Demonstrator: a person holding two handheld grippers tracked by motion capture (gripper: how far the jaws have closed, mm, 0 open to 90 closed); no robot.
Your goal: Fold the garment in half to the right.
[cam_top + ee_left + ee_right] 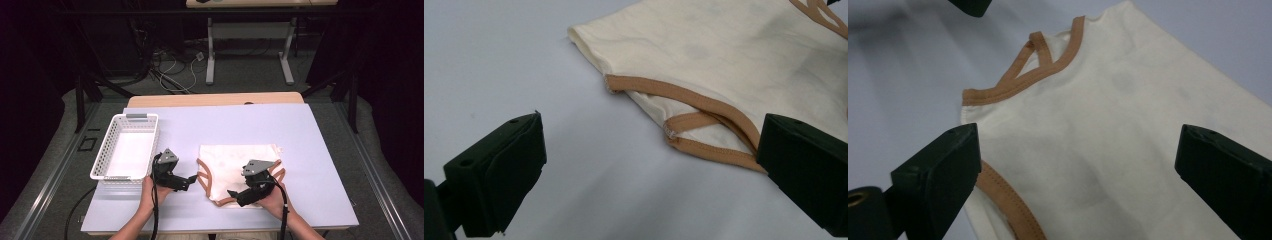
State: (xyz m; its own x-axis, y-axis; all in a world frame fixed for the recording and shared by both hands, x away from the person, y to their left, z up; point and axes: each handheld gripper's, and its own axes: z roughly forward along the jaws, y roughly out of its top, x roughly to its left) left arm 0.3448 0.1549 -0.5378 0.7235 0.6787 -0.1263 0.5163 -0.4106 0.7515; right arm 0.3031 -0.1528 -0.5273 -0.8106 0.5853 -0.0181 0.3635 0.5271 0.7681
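Note:
A cream sleeveless top [232, 167] with tan trim lies folded flat on the pale table [225, 122], right of centre near the front edge. My left gripper [191, 180] rests just left of the top, pointing at its tan armhole trim [704, 102]. In the left gripper view the left gripper [651, 175] stands open over bare table, with nothing between its jaws. My right gripper [234, 195] hovers over the top's front right part, aimed left. In the right gripper view the right gripper [1078, 170] is open above the cream top [1108, 125] without pinching it.
A white plastic basket [102, 150] stands at the table's left edge, close behind the left hand. The tip of the left gripper [970, 6] shows at the upper edge of the right gripper view. Beyond the table are another table's legs [210, 60] and cables on the floor.

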